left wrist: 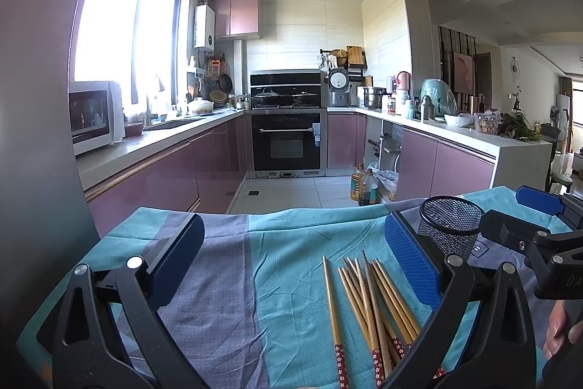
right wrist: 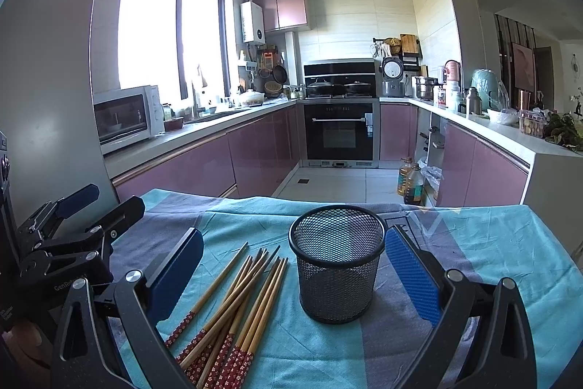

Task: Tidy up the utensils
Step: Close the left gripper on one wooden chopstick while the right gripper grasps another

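A: What is seen from the left wrist?

B: The left claw (left wrist: 293,257) is held wide open, with nothing between its blue pads. A counter draped in a teal and grey-violet cloth (left wrist: 233,272) is seen below it. A loose pile of bamboo chopsticks (left wrist: 368,301) with red flowered ends is laid on the cloth, just inside the right-hand finger. A black wire-mesh holder (left wrist: 452,225) is stood upright beyond that finger, partly hidden by it. The right claw (left wrist: 510,210) is seen at the far right edge, also spread apart.

A: And from the right wrist?

B: The right claw (right wrist: 293,261) is shown wide open and empty. The mesh holder (right wrist: 337,261) is framed between its fingers, nearer the right-hand pad, without being touched; nothing is seen inside it. The chopsticks (right wrist: 233,308) are fanned out on the cloth (right wrist: 492,254) just left of the holder, tips pointed away from the camera, patterned ends toward it. One stick is lain apart on the left of the pile. The left claw (right wrist: 98,199) is seen at the left edge, its fingers parted.

A: Anything behind?

B: A kitchen with mauve cabinets (right wrist: 204,166) and a built-in oven (right wrist: 339,132) is visible.
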`<action>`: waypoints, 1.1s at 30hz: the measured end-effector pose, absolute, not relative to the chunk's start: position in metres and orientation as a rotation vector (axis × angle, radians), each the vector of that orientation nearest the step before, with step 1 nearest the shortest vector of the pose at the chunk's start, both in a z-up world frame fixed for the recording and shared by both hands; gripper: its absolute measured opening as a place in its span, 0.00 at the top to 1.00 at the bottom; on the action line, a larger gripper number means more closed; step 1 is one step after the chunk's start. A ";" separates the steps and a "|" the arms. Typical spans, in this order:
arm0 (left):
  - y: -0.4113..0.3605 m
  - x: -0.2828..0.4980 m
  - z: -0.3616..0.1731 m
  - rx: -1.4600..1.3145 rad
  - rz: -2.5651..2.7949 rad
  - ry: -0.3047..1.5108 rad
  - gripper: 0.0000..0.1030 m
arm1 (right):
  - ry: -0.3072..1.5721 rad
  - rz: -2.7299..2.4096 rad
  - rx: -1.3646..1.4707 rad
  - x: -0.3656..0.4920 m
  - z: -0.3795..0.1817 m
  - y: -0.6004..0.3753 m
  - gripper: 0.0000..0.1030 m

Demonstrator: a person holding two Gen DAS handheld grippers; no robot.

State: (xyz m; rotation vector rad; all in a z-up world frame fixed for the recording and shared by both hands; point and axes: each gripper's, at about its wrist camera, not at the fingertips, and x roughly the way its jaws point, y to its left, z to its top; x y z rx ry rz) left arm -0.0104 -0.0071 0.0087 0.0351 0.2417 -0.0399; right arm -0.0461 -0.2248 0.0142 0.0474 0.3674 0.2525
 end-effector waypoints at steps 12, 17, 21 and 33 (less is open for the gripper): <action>-0.005 0.008 -0.006 0.073 -0.053 0.360 0.05 | 0.468 0.334 0.029 -0.045 0.001 -0.213 0.06; -0.002 0.022 -0.021 0.084 -0.089 0.465 0.10 | 0.585 0.368 -0.025 -0.038 -0.018 -0.198 0.15; -0.006 0.035 -0.036 0.123 -0.118 0.554 0.21 | 0.719 0.401 -0.045 -0.024 -0.038 -0.189 0.31; -0.011 0.075 -0.087 0.120 -0.220 0.777 0.60 | 0.900 0.401 0.035 0.009 -0.069 -0.182 0.75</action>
